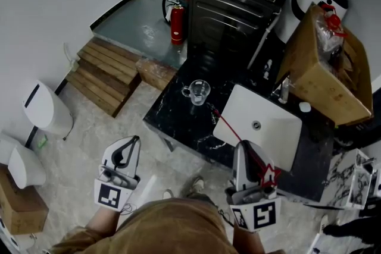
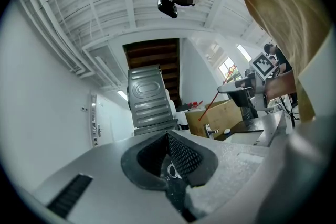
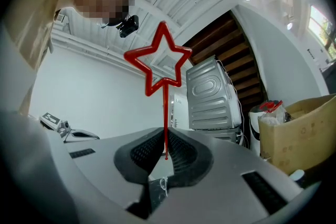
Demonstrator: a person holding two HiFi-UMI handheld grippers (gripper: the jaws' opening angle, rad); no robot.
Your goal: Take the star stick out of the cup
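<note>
Right gripper view: the star stick [image 3: 166, 113] is being clamped between the closed jaws of the right gripper [image 3: 165, 139], with its hollow red star showing above the pads. In the head view, the stick is being held outside the cup [image 1: 199, 92], its plain end being pointed toward the glass without touching it. The cup is being supported upright by the black counter [image 1: 172, 113], near the white sink [image 1: 280, 128]. The left gripper [image 1: 136, 140] is being held over the floor, apart from the counter, its jaws being pressed together with nothing between them.
</note>
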